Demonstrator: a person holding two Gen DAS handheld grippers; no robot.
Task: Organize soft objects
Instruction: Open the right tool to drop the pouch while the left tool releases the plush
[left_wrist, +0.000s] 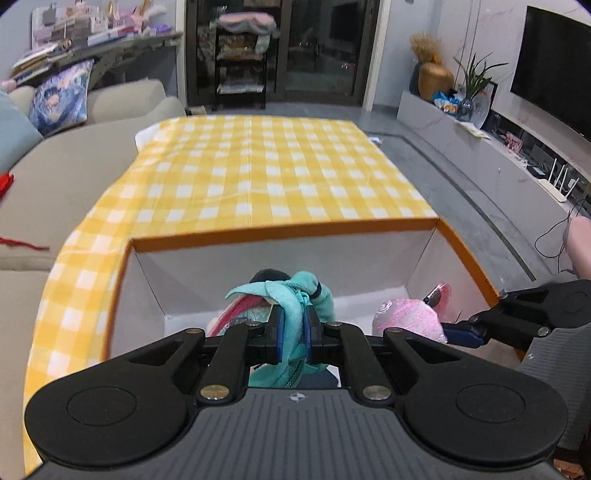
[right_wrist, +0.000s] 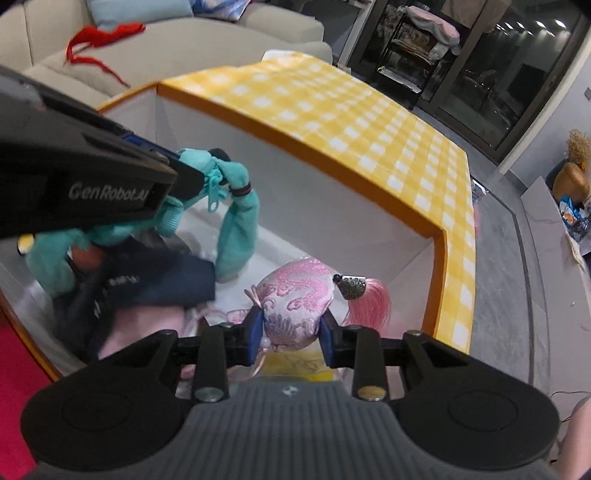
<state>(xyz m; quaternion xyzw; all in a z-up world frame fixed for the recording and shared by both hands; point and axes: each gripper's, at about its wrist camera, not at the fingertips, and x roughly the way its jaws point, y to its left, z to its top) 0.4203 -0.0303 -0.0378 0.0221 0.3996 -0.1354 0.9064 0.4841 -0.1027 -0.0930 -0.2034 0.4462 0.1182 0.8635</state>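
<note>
My left gripper (left_wrist: 294, 323) is shut on a teal plush toy (left_wrist: 295, 295) and holds it inside a white box with an orange rim (left_wrist: 280, 230). The toy also shows in the right wrist view (right_wrist: 236, 214), hanging from the left gripper (right_wrist: 184, 173). My right gripper (right_wrist: 290, 334) is shut on a pink embroidered silk pouch (right_wrist: 295, 295) with a pink tassel (right_wrist: 371, 301), inside the same box (right_wrist: 295, 147). The pouch shows in the left wrist view (left_wrist: 406, 317). Dark blue fabric (right_wrist: 166, 284) and pink cloth lie in the box.
A yellow checked cloth (left_wrist: 266, 166) covers the table beyond the box. A beige sofa (left_wrist: 66, 177) with cushions stands on the left, with a red cord (right_wrist: 99, 37) on it. A TV counter (left_wrist: 498, 155) runs along the right. A red surface (right_wrist: 18, 362) lies beside the box.
</note>
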